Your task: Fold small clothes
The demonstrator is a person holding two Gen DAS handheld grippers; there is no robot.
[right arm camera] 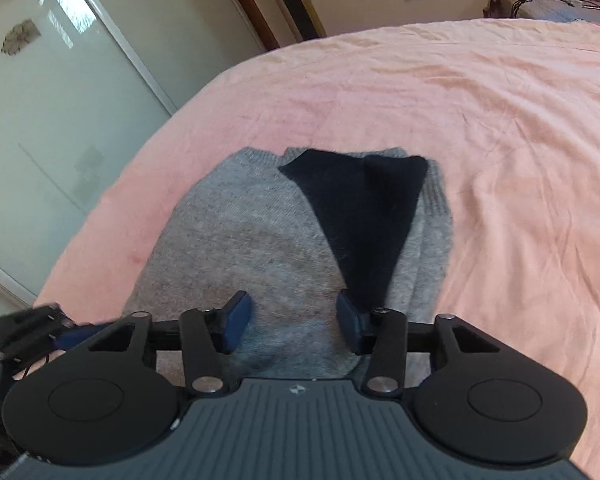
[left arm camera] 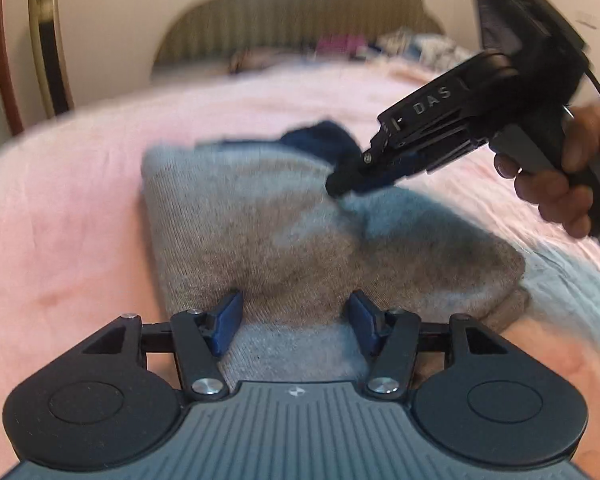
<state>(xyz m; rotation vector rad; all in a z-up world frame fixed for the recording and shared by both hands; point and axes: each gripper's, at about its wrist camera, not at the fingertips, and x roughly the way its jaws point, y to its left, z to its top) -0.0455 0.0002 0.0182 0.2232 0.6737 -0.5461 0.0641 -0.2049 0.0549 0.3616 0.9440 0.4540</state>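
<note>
A small grey knitted garment (left arm camera: 260, 220) (right arm camera: 240, 232) lies folded on the pink bedspread (left arm camera: 60, 200) (right arm camera: 480, 120). A dark navy panel (right arm camera: 364, 216) (left arm camera: 320, 140) lies across its far right part. My left gripper (left arm camera: 296, 312) is open, its blue pads apart over the garment's near edge and pressing on nothing. My right gripper (right arm camera: 292, 320) is open too, with grey knit under the gap and the navy tip by its right pad. In the left wrist view the right gripper (left arm camera: 340, 186) comes in from the right, its tip down at the cloth. The left gripper (right arm camera: 20, 332) shows at the lower left of the right wrist view.
A person's hand (left arm camera: 560, 184) holds the right gripper's handle. A striped headboard (left arm camera: 300, 20) and a pile of bright clothes (left arm camera: 340, 44) are at the bed's far end. A frosted glass sliding door (right arm camera: 40, 120) stands past the bed's left edge.
</note>
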